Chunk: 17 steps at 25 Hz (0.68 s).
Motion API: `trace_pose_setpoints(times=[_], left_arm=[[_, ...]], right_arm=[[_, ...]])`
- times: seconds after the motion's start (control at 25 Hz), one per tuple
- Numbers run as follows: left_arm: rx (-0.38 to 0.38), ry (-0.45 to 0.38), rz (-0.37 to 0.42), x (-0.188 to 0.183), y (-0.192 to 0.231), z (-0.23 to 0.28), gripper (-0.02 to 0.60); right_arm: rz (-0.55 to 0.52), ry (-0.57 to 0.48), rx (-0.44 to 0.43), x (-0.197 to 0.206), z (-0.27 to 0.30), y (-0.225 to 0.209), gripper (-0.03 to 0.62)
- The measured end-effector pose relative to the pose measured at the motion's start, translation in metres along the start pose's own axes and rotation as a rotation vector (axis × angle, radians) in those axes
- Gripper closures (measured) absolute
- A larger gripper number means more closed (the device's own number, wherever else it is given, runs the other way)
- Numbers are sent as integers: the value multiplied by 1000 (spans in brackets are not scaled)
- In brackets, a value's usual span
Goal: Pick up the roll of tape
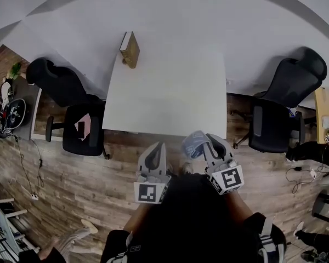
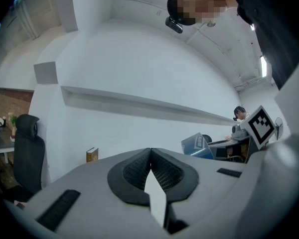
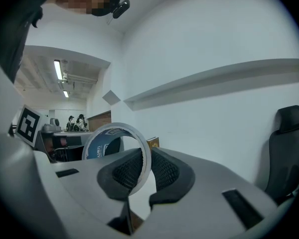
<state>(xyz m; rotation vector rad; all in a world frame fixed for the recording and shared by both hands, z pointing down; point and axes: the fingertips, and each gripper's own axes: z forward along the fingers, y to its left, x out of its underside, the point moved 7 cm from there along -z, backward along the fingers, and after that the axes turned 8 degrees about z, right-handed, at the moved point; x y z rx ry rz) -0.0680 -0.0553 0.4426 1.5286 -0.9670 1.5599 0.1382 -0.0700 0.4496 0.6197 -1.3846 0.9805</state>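
Note:
The roll of tape (image 3: 114,141), a clear ring with a blue printed core, stands on edge between the pads of my right gripper (image 3: 145,167), which is shut on its wall. In the head view the tape (image 1: 196,143) hangs at the tip of the right gripper (image 1: 206,142), raised over the floor just off the near edge of the white table (image 1: 170,92). My left gripper (image 1: 157,153) is beside it on the left, level, its jaws shut with nothing between them. From the left gripper view (image 2: 150,167) the tape (image 2: 196,144) shows at the right.
A brown book (image 1: 130,49) stands at the table's far left corner. Black office chairs sit at the left (image 1: 83,126) and the right (image 1: 275,120) of the table. Cables and clutter lie on the wood floor at both sides.

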Motion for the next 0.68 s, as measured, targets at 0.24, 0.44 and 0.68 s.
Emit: trace_pose_setpoints(times=[0.24, 0.44, 0.68], left_arm=[[8, 1, -15, 3, 10, -5, 557], [15, 14, -21, 10, 14, -10, 557], [24, 7, -27, 10, 12, -13, 557]], right_arm=[[-6, 1, 8, 1, 5, 8, 534], [-9, 7, 8, 5, 8, 13, 534], [-14, 18, 3, 8, 7, 17, 534]])
